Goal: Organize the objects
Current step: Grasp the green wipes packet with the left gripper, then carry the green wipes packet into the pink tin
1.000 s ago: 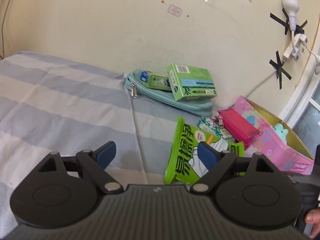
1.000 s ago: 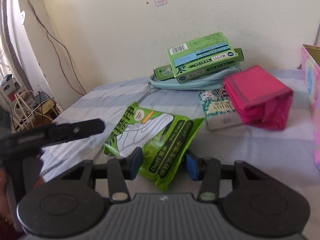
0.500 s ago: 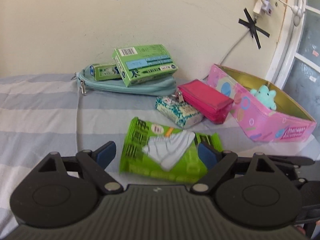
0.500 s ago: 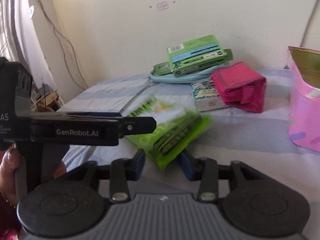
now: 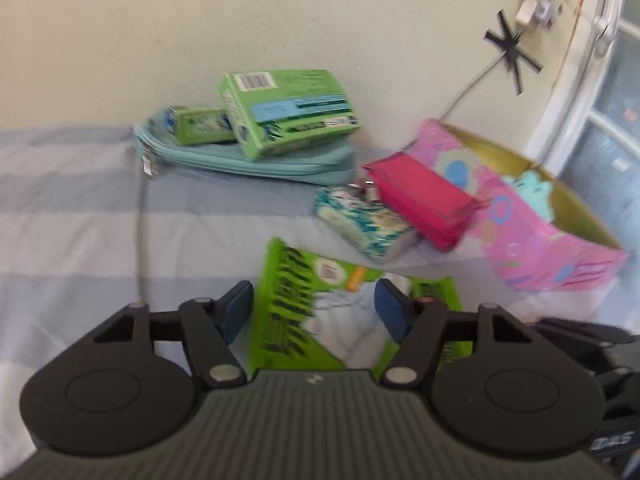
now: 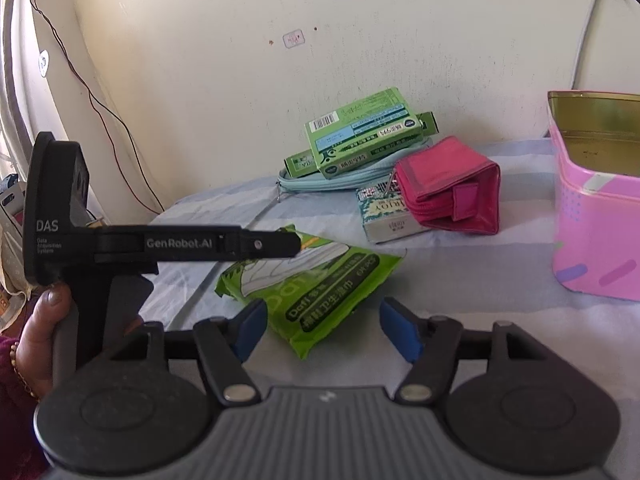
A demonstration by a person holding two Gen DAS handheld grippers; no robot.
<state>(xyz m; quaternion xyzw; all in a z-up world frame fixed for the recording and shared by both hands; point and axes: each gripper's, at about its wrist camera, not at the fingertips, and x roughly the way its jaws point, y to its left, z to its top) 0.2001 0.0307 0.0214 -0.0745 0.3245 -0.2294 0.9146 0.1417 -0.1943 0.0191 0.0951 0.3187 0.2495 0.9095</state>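
Observation:
A green wipes packet point(image 5: 320, 312) point(image 6: 320, 276) lies on the striped sheet point(image 5: 80, 220). My left gripper point(image 5: 314, 314) is closing on the packet's far end: one pad sits at its edge and the other presses its creased face. In the right wrist view the left gripper point(image 6: 294, 244) reaches in sideways from the left, held by a person's hand point(image 6: 40, 320). My right gripper point(image 6: 322, 330) is opening. The packet's near corner lies between its blue pads, and they do not press it.
A pink tin point(image 5: 552, 256) point(image 6: 592, 240) stands open at the right with a teal plush toy point(image 5: 528, 192) inside. A pink wallet point(image 6: 452, 188) and a patterned box point(image 6: 386, 216) lie beside it. Green boxes point(image 5: 288, 108) rest on a blue pouch point(image 5: 248, 160) by the wall.
The left gripper swung in over the packet and its jaws narrowed onto it. The right gripper's jaws spread and let go of the packet's near end.

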